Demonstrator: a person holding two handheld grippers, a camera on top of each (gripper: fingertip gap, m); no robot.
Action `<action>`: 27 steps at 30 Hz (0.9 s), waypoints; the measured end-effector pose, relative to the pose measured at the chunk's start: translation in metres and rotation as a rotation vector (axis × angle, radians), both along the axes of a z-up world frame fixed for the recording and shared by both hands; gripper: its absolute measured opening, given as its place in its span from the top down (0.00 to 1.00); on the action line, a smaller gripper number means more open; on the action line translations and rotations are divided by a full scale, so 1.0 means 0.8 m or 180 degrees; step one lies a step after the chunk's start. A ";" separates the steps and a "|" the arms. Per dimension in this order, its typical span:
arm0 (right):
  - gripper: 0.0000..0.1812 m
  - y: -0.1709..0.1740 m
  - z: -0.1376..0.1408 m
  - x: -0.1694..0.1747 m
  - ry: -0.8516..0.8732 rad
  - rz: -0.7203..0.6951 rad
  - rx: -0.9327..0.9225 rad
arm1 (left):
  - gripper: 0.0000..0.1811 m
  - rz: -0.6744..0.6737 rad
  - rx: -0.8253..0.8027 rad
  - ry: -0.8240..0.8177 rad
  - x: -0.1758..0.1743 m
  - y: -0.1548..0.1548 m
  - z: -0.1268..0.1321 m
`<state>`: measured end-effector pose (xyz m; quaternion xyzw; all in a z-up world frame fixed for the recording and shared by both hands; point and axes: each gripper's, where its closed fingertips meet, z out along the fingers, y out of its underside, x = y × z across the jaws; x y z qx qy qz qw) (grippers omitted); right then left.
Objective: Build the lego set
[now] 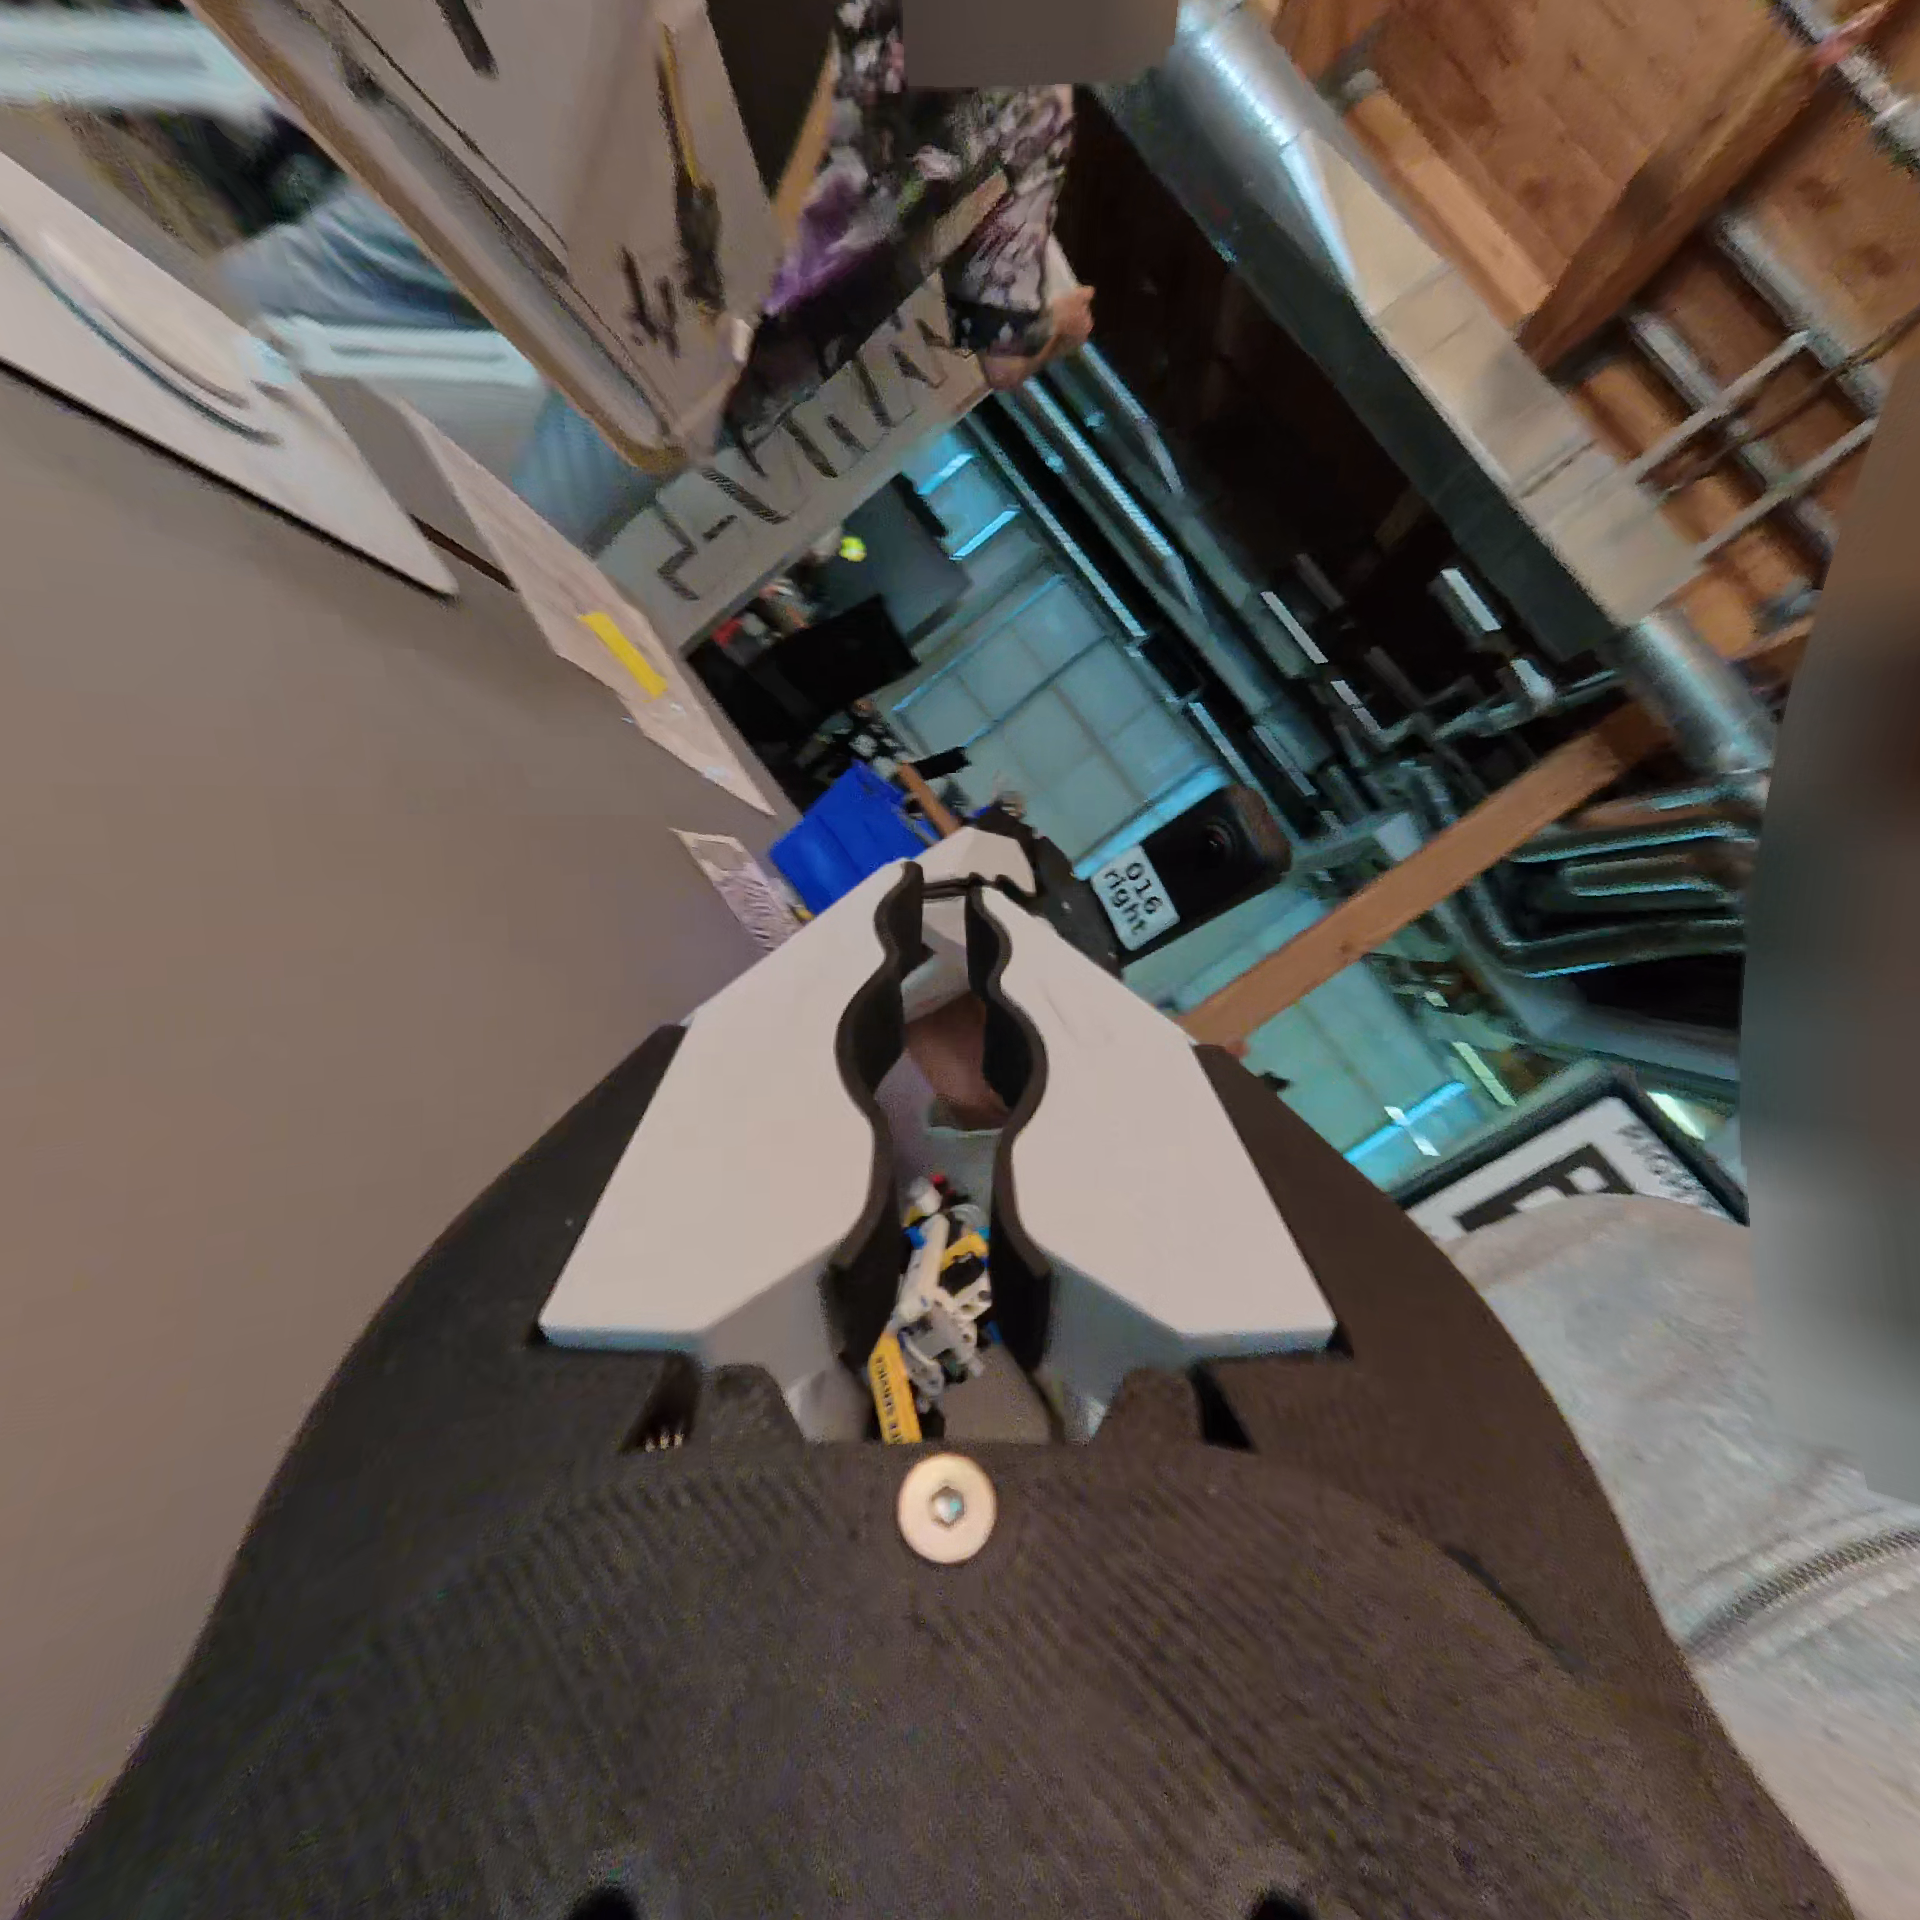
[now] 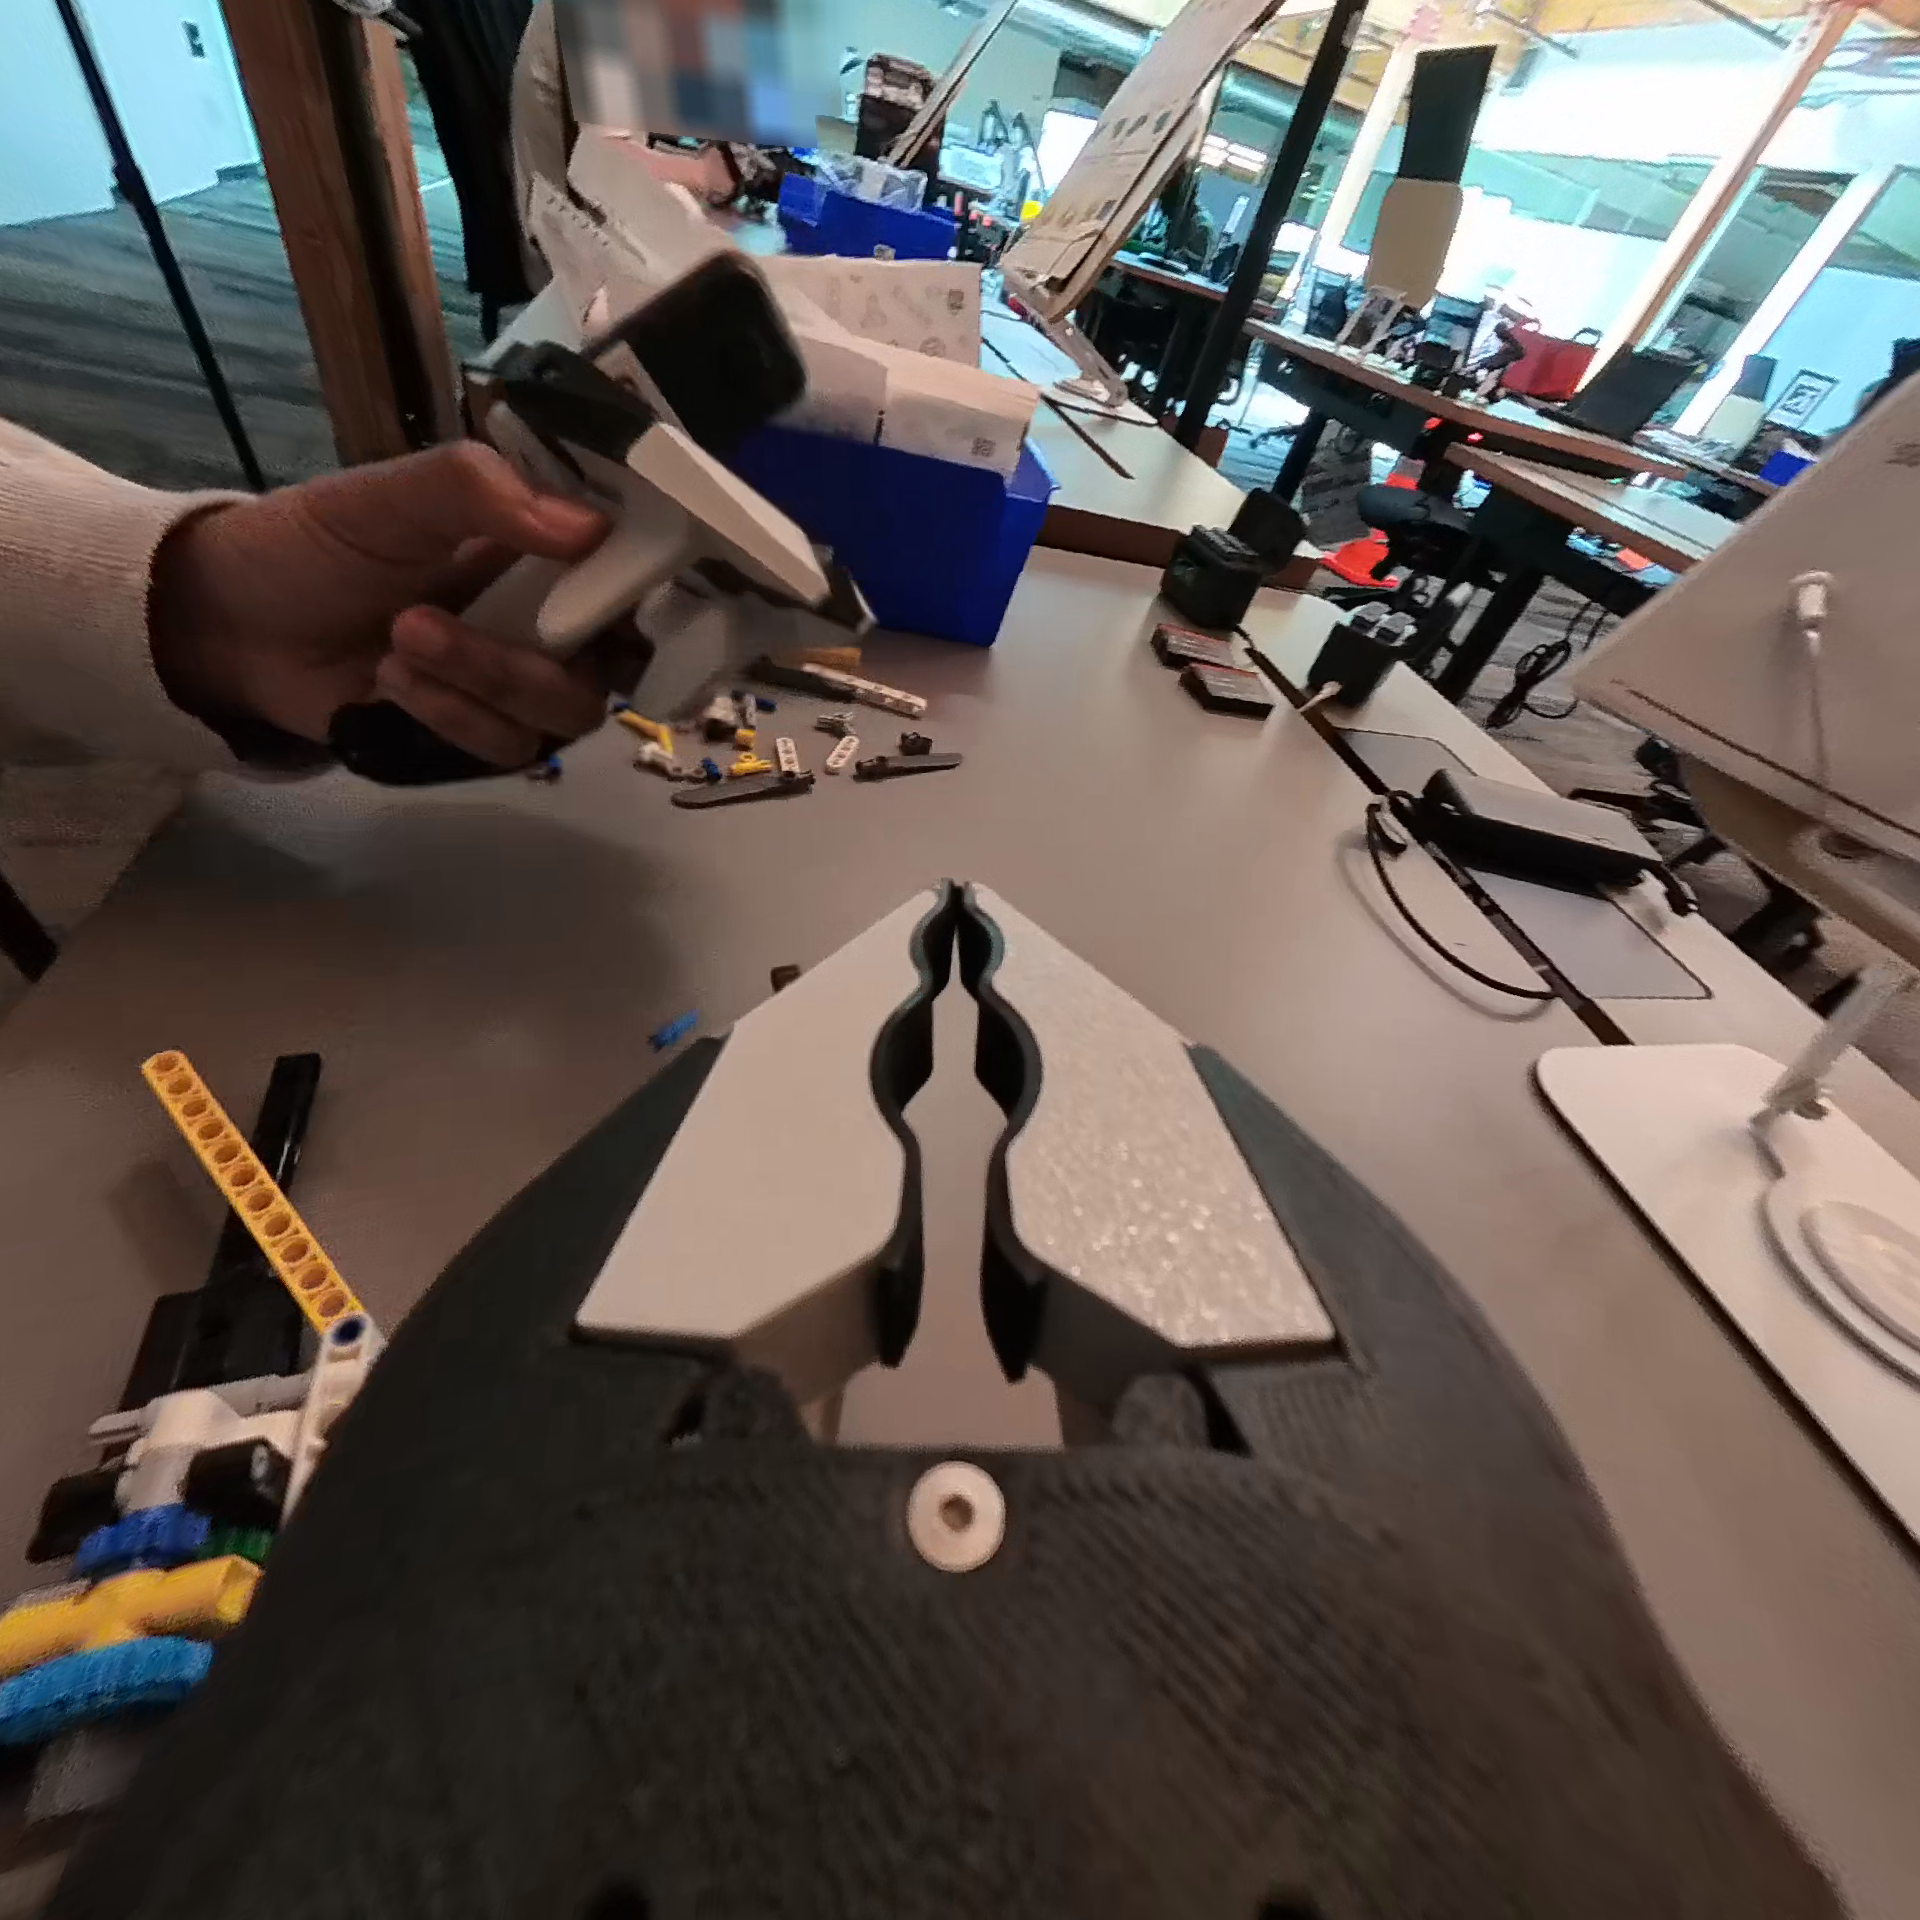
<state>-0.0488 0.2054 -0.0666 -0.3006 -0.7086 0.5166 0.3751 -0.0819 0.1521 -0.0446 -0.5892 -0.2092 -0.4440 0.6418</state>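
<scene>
My right gripper (image 2: 956, 896) is shut and empty, low over the grey table (image 2: 1143, 831). A partly built lego model (image 2: 208, 1382) with a yellow holed beam (image 2: 249, 1195) and black, white and blue parts lies at its lower left. Loose lego pieces (image 2: 779, 743) lie farther back. A hand holds my left gripper (image 2: 857, 613) above those pieces. In the left wrist view its jaws (image 1: 948, 891) stand a narrow gap apart with a thin black piece (image 1: 961, 884) across the tips. The model (image 1: 935, 1299) shows through the gap.
A blue bin (image 2: 914, 530) with paper sheets stands behind the loose pieces. Black chargers (image 2: 1236, 561) and a black adapter with cable (image 2: 1527, 836) lie to the right. A white stand base (image 2: 1704, 1164) sits at the right edge. A small blue pin (image 2: 673, 1027) lies near the gripper. Tip to tip, the grippers are about 7 cm apart. Between my right fingertips and the white stand base (image 2: 1704, 1164) there is roughly 35 cm.
</scene>
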 end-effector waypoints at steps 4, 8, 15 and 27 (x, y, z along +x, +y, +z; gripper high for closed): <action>1.00 0.017 0.009 0.000 0.0080 -0.0136 -0.0125 | 0.97 0.0354 -0.0518 0.0486 -0.027 -0.026 -0.009; 1.00 0.030 0.014 0.000 0.0125 -0.0243 -0.0234 | 0.94 0.0182 -0.0908 0.0905 0.001 -0.031 -0.037; 1.00 0.045 0.016 0.001 0.0158 -0.0368 -0.0313 | 0.94 -0.0185 -0.1143 0.1038 0.040 -0.013 -0.082; 1.00 0.049 0.012 -0.001 0.0118 -0.0401 -0.0311 | 0.84 0.0091 -0.0778 0.1151 0.017 -0.022 -0.068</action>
